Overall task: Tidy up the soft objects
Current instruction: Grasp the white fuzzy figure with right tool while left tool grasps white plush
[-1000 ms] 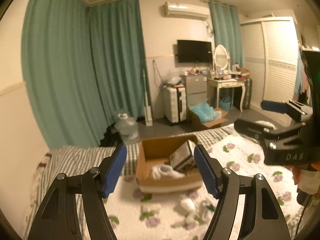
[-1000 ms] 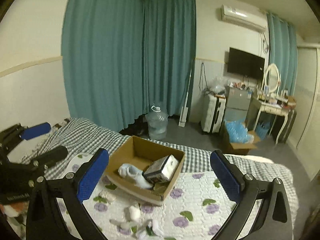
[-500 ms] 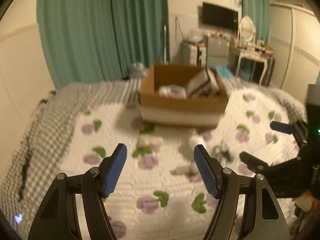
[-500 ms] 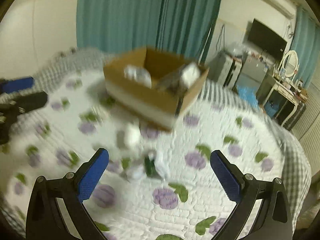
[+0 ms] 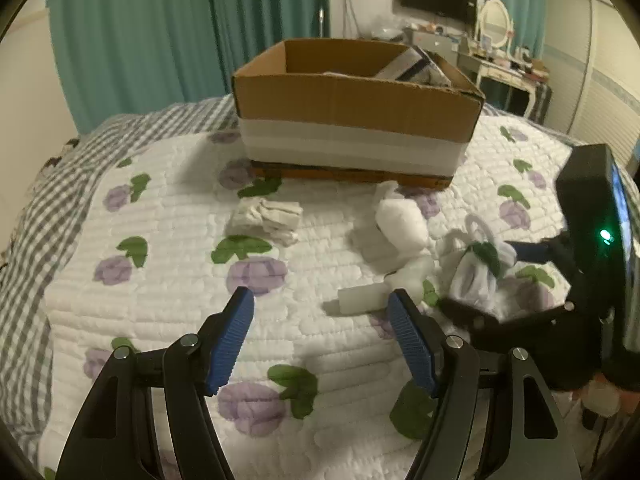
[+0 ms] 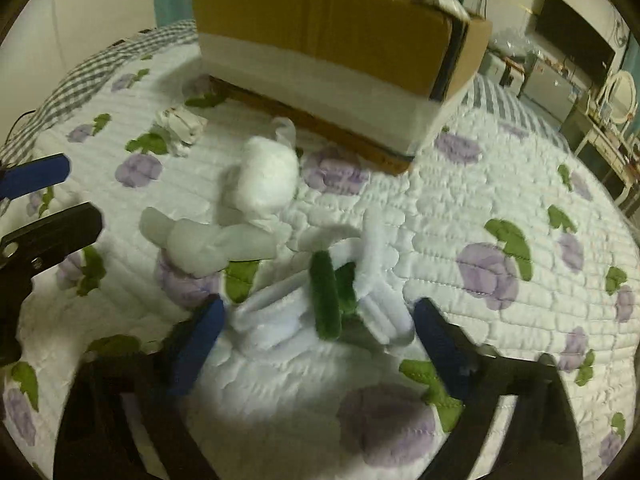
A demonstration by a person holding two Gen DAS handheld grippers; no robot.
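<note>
both tools lowered toward quilt, right tool (image 6: 316, 320) wide around white-green bundle (image 6: 324, 296), left tool (image 5: 320, 316) wide, empty

Your right gripper's blue-padded fingers (image 6: 200, 344) are smeared by motion blur, and their black arms run off the bottom edge. The brown cardboard box (image 5: 356, 100) hides most of its contents behind its near wall; only a tilted pale carton (image 5: 416, 66) pokes above the rim. Small items on the distant white dressing table (image 5: 500, 68) are too small to identify.
</note>
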